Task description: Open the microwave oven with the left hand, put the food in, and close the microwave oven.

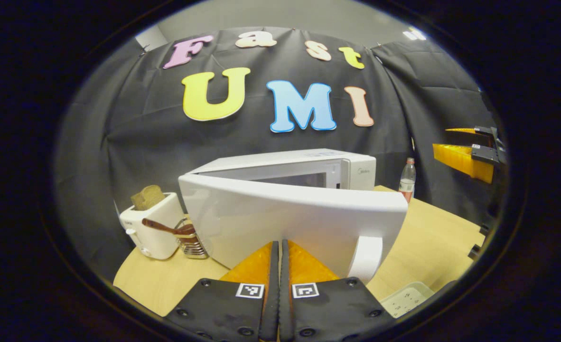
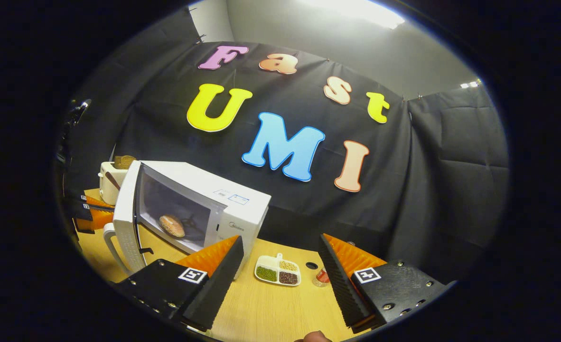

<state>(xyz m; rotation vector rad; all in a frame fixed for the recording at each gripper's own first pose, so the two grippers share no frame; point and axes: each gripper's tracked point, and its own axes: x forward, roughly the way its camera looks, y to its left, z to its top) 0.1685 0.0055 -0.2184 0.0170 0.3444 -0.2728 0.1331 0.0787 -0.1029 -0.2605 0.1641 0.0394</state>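
Note:
The white microwave [image 1: 309, 164] stands on the wooden table with its door [image 1: 271, 223] swung partly open. My left gripper [image 1: 279, 243] is shut with nothing between its fingers, and its tips rest against the door's outer face, left of the handle [image 1: 367, 256]. In the right gripper view the microwave [image 2: 233, 204] shows its open cavity, where a round brown piece of food [image 2: 172, 225] lies. My right gripper [image 2: 281, 239] hangs open and empty above the table, to the right of the microwave. It also appears at the far right as the right gripper [image 1: 441, 139].
A white toaster [image 1: 152, 228] holding a bread slice and a small rack [image 1: 191, 240] with a wooden utensil stand left of the microwave. A bottle [image 1: 407, 178] stands behind its right side. A divided dish [image 2: 278, 270] of beans and a white tray [image 1: 406, 299] lie on the table.

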